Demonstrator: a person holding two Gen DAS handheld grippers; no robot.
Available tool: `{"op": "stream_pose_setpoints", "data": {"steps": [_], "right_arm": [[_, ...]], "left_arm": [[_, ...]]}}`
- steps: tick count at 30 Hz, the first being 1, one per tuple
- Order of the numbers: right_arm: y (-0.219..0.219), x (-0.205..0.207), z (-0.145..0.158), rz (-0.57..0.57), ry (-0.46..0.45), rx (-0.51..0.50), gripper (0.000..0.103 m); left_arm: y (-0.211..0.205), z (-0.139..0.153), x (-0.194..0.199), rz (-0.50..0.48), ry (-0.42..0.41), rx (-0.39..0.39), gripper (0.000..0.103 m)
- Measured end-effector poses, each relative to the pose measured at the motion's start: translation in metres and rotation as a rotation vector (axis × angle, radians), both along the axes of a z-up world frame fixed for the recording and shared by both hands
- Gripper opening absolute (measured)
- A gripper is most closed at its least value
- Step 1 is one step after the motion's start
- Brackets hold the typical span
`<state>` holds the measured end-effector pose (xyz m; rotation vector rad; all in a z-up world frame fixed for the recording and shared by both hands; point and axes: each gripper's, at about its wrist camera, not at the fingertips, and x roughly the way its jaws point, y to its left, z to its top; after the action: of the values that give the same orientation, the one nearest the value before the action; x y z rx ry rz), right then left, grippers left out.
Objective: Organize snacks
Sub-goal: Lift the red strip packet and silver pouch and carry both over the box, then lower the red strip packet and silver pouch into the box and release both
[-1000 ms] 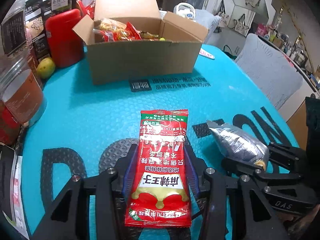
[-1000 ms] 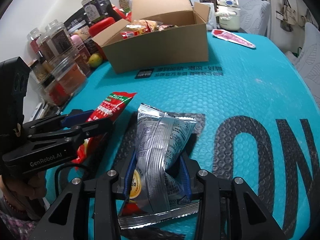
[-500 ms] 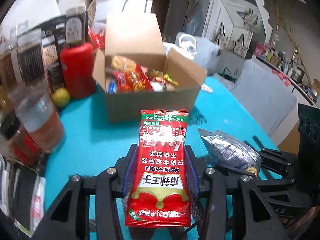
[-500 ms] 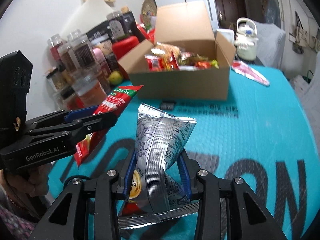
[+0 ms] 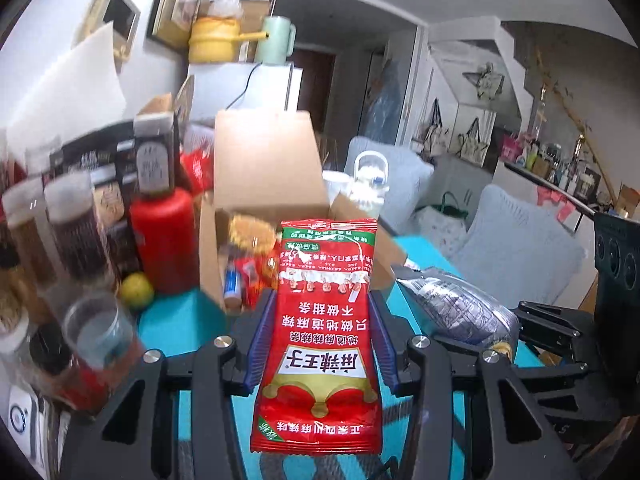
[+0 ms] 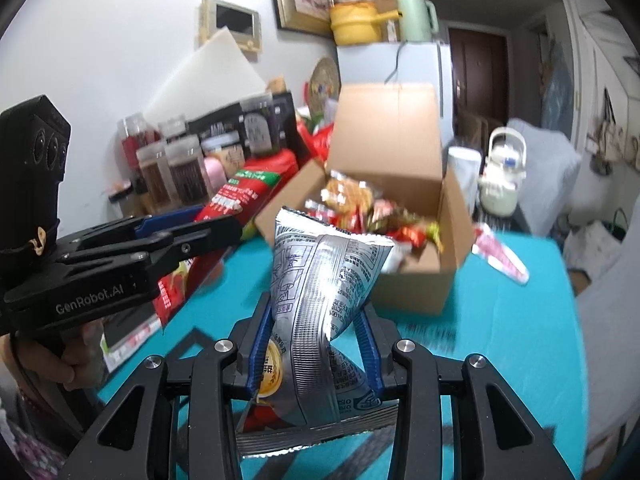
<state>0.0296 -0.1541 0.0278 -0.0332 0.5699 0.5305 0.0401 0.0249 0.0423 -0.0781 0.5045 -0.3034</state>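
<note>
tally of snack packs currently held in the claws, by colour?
Red packs: 1, the red snack pack in the left claw
Silver packs: 1, the silver snack pack in the right claw
Total: 2 held, both in the air short of the open cardboard box

Red packet (image 5: 320, 332) with green band at top, white characters, gold crown shape low down; silver foil pouch (image 6: 320, 300) with black print, yellow-gold round badge near bottom; both grippers black with blue finger pads (image 5: 260, 340); box (image 6: 400, 272) plain brown cardboard, red and yellow wrappers inside; table cover (image 6: 500, 340) bright teal with black lettering; red canister (image 5: 164, 240); yellow-green fruit (image 5: 136, 290); yellow pot (image 6: 356, 26); pale green jug (image 6: 414, 16).
</note>
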Motion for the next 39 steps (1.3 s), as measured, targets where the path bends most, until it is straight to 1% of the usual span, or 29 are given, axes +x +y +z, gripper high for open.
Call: {"op": "stream_pose_setpoints", "data": {"steps": [3,6,9,15,20,26,29,32,36,39], "right_arm": [[-0.002,0.011,0.014,0.007,-0.026,0.01,0.039],[-0.001,0.023,0.028,0.003,-0.067,-0.002,0.039],[0.0,0.037,0.04,0.006,-0.104,-0.005,0.039],[0.001,0.071,0.053,0.009,-0.141,0.007,0.039],[-0.001,0.104,0.057,-0.008,-0.159,0.016,0.039],[-0.003,0.143,0.056,-0.032,-0.164,0.028,0.039],[-0.001,0.163,0.05,-0.035,-0.145,0.045,0.039],[0.001,0.18,0.041,-0.041,-0.121,0.06,0.039],[0.003,0.203,0.027,-0.032,-0.081,0.072,0.039],[0.005,0.221,0.016,-0.027,-0.037,0.071,0.039]], "left_arm": [[-0.002,0.013,0.009,-0.011,-0.035,-0.007,0.045],[-0.004,0.023,0.022,-0.015,-0.064,-0.015,0.045],[-0.004,0.031,0.038,-0.018,-0.078,-0.026,0.045],[-0.007,0.039,0.077,-0.02,-0.097,-0.045,0.045],[-0.011,0.041,0.112,-0.02,-0.106,-0.056,0.045],[-0.013,0.036,0.153,0.003,-0.102,-0.061,0.045],[-0.01,0.03,0.17,0.032,-0.091,-0.062,0.045],[-0.005,0.02,0.189,0.065,-0.058,-0.082,0.045],[-0.002,0.008,0.208,0.097,-0.03,-0.038,0.045],[0.0,-0.003,0.219,0.105,0.006,-0.029,0.045]]}}
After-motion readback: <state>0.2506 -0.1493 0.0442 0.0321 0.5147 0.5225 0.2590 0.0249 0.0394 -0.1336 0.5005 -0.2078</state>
